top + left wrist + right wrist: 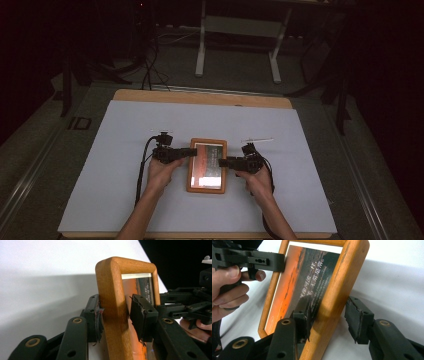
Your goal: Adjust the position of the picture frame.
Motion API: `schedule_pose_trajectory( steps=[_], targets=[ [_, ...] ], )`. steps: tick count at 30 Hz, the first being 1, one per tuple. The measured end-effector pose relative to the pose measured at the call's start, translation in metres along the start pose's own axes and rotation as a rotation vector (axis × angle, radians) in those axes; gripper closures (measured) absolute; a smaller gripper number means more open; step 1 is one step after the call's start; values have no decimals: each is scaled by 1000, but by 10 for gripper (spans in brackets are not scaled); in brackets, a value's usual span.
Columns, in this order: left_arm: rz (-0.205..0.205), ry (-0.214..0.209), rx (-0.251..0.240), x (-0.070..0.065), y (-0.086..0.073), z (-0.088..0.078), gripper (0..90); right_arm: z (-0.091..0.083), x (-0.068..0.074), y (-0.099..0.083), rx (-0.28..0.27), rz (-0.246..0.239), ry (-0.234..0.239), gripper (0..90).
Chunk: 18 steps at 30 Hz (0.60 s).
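My left tool (192,151) and right tool (221,162) stand apart around the picture frame's (207,166) side rails, letting it rest flat on the counter (115,165).

An orange-brown wooden picture frame (207,186) holds an orange-and-dark print with pale lettering, on a white desk (115,150).

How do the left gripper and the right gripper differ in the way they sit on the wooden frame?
The left gripper straddles the frame's left rail near its far end; the right gripper straddles the right rail, nearer the person. The left gripper's outer finger touches the wood while its inner one stands off; on the right gripper the inner finger touches and the outer stands off. Both are open around a rail.
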<state>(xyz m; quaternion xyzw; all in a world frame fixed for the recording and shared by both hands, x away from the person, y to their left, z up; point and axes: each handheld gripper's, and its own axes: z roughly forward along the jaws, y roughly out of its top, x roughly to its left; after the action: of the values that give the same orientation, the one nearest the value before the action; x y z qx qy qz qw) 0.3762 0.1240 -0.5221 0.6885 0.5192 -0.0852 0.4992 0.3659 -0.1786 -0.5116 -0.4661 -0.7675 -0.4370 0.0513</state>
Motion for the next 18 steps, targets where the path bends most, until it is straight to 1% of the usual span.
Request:
schedule_pose_trajectory(
  steps=[2,4,5,6,7,8,9,10,14,15,18],
  targets=[
    [13,29,22,0,1,4,591,3,-2,0,5,10,-2,547],
    [18,54,46,1,1,9,560,7,-4,-2,12,24,-5,524],
    [18,43,45,1,0,11,544,9,-5,-3,18,36,-5,522],
    [20,42,44,1,0,11,535,10,-6,-3,11,42,4,524],
    [25,45,39,1,0,11,534,9,-6,-4,8,37,2,521],
    [39,52,38,0,0,11,532,9,-5,-4,8,32,-3,514],
    [55,67,34,0,0,10,522,9,-5,-4,9,19,-8,509],
    [62,84,34,0,0,8,494,8,-4,-4,5,9,-20,510],
    [63,101,-2,1,-2,-2,477,1,-1,-5,-22,-27,-36,488],
    [73,111,-6,1,-2,-5,477,-1,0,-5,-26,-33,-44,488],
    [129,175,-29,-2,-6,-13,478,-6,2,-8,-25,-65,-71,481]
  ],
)
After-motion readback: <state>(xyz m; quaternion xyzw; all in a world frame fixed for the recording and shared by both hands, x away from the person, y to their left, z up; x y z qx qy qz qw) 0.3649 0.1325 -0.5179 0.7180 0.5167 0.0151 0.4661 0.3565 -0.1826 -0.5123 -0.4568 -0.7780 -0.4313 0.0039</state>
